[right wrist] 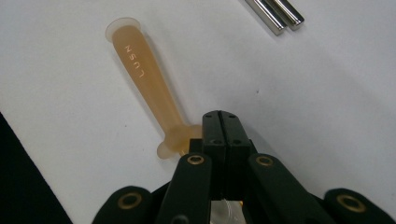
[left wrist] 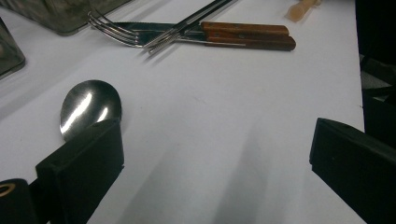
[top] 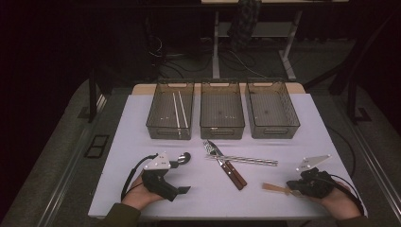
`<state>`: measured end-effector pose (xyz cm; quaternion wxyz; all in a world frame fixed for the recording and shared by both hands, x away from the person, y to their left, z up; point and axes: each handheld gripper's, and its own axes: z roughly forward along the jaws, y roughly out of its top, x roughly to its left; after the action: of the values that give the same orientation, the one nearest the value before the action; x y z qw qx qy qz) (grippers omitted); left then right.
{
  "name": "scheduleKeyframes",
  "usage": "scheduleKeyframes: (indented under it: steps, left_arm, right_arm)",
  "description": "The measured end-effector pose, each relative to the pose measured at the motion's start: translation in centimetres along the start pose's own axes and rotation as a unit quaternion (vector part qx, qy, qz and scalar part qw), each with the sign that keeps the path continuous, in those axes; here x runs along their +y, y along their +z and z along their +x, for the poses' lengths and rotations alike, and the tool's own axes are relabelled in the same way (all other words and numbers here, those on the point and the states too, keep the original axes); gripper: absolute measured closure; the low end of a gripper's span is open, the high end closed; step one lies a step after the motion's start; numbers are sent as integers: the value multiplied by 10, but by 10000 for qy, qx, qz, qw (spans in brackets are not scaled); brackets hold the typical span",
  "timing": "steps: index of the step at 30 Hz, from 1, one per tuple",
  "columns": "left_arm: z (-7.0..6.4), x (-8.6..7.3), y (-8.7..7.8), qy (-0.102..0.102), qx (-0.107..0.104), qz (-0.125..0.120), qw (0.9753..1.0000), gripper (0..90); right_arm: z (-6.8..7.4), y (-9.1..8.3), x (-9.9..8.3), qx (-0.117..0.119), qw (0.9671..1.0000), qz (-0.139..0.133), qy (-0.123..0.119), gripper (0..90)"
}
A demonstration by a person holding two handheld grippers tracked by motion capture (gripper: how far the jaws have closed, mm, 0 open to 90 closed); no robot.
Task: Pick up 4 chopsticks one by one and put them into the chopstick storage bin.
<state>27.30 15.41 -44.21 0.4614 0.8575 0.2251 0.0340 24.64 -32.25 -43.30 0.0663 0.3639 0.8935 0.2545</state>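
Observation:
My left gripper [top: 179, 177] [left wrist: 215, 140] rests on the white table [top: 142, 142] at the front left, open wide with nothing between its jaws. A metal spoon [top: 182, 157] [left wrist: 88, 107] lies just behind its left jaw. My right gripper [top: 295, 189] [right wrist: 219, 117] sits at the front right, shut, its jaws over the wider end of a tan plastic utensil [top: 275, 188] [right wrist: 144, 79] lying flat on the table. A fork [top: 208, 147] [left wrist: 116, 30] and a knife [top: 231, 170] [left wrist: 243, 29], both with wooden handles, lie mid-table under a pair of metal chopsticks [top: 246, 160] [right wrist: 275, 14].
Three grey see-through bins stand in a row at the back: left bin [top: 163, 128], middle bin [top: 222, 130], right bin [top: 274, 130]. Two pale chopsticks [top: 179, 111] lie in the left bin. A dark floor with cables and desk legs lies beyond the table.

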Motion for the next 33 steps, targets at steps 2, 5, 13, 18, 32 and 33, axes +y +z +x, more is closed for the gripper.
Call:
scheduleKeyframes:
  steps: [2,5,13,18,32,33]
  left_arm:
    - [0,0,0,5,0,3,10000,13]
    - [0,0,0,1,9,10,10000,13]
    - [1,0,0,-20,22,5,10000,13]
    - [1,0,0,-9,8,6,10000,13]
    - [0,0,0,-3,3,4,10000,13]
    - [0,0,0,-5,0,5,10000,13]
  right_arm:
    - [-2,0,1,-35,10000,-30,-35,898]
    - [-7,-2,9,-47,9997,-224,14,897]
    - [-29,15,54,-150,9986,-493,73,898]
    - [-41,35,74,-233,9987,-419,147,898]
    - [-41,43,71,-178,9995,-239,95,898]
    - [-40,42,71,-171,9996,-224,84,898]
